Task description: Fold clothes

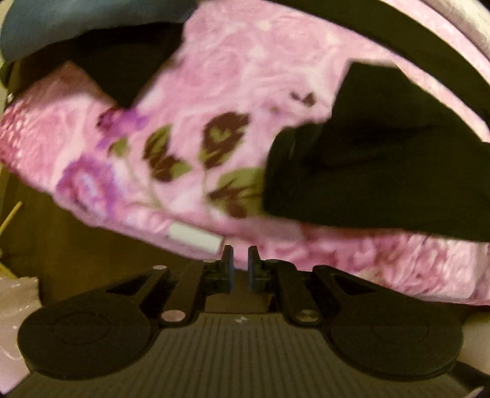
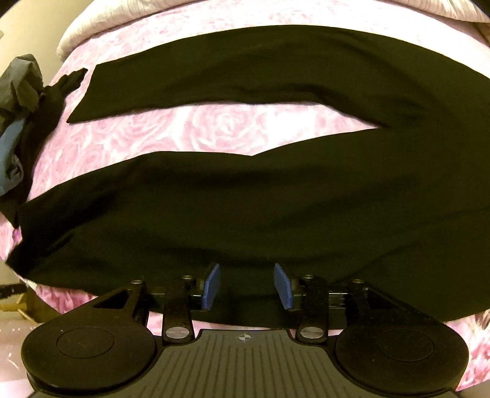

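Two grippers are ours to hold here, one in each hand, and we take the black trousers point(image 2: 245, 208) as our landmark. Nearest to us in the right wrist view, our right gripper point(image 2: 247, 286) stands released, its blue pads point(image 2: 212, 286) spread wide apart with nothing between them, right at the near edge of the trousers, whose dark cloth fills the gap behind the pads. The trousers lie spread flat on a pink rose-patterned bedcover point(image 2: 220, 128), the near leg broad across the middle of the view, the far leg running alongside it beyond a strip of bare cover, and the two legs joining toward the right. Past the leg ends, on the left, we see a crumpled heap of dark and blue-grey clothes point(image 2: 21, 101) lying near the trousers, though we cannot tell whether they touch. Beyond the far leg a pale grey fabric point(image 2: 128, 18) edges the bedcover.

In the blurred left wrist view, our left gripper point(image 1: 240, 269) has its pads drawn close, with only a narrow slit left between them and nothing caught there. It sits at the near edge of the bedcover, beside a small white label point(image 1: 194, 237), and well apart from the trousers' leg end point(image 1: 382, 159) on the right. Farther off, on the left, the clothes heap shows as black and blue fabric point(image 1: 92, 39).
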Action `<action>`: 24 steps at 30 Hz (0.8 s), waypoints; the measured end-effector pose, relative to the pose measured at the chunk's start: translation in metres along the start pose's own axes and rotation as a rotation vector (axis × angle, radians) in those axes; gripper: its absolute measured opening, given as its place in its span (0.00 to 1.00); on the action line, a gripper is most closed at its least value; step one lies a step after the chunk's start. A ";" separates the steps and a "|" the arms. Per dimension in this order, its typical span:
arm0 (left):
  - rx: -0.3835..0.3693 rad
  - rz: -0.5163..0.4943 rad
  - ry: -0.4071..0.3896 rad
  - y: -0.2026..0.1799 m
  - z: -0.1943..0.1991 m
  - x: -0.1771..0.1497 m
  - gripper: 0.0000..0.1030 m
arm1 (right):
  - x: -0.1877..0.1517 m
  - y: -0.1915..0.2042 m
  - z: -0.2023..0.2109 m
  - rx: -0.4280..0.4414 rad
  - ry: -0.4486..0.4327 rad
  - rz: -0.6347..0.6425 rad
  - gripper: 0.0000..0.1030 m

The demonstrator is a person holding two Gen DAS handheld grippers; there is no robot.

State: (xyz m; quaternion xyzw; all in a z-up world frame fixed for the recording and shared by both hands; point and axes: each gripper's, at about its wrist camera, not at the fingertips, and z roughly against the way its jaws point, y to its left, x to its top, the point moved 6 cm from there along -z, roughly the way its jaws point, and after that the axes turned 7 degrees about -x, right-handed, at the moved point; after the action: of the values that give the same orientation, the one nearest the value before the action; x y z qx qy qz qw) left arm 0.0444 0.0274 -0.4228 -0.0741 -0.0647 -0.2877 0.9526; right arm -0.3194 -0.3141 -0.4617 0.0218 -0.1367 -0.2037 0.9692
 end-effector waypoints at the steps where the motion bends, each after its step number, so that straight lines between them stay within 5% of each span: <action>1: 0.016 -0.003 -0.003 0.003 0.002 0.000 0.15 | -0.001 -0.001 0.000 0.000 0.005 0.001 0.44; 4: 0.050 -0.036 -0.061 0.009 0.015 0.015 0.29 | -0.004 -0.003 0.001 0.000 0.020 0.005 0.46; 10: -0.085 0.006 -0.115 -0.006 0.003 0.087 0.51 | 0.004 0.022 0.000 0.042 0.000 0.068 0.49; 13: -0.135 0.002 -0.056 -0.017 -0.018 0.109 0.49 | 0.012 0.049 -0.008 0.075 -0.007 0.122 0.50; 16: -0.148 -0.030 0.014 -0.026 -0.035 0.116 0.31 | 0.022 0.077 -0.019 0.108 -0.008 0.168 0.51; 19: -0.181 -0.049 -0.026 -0.029 -0.015 0.115 0.32 | 0.034 0.110 -0.028 0.155 -0.018 0.241 0.51; 22: -0.224 -0.039 -0.050 -0.038 0.001 0.109 0.60 | 0.046 0.143 -0.037 0.202 -0.028 0.313 0.53; 24: -0.221 -0.068 -0.055 -0.047 -0.003 0.106 0.62 | 0.054 0.165 -0.042 0.233 -0.035 0.362 0.54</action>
State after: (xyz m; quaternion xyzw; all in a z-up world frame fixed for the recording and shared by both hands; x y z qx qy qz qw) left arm 0.1062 -0.0686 -0.4037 -0.1841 -0.0614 -0.3232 0.9262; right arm -0.1962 -0.1852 -0.4726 0.1052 -0.1776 -0.0096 0.9784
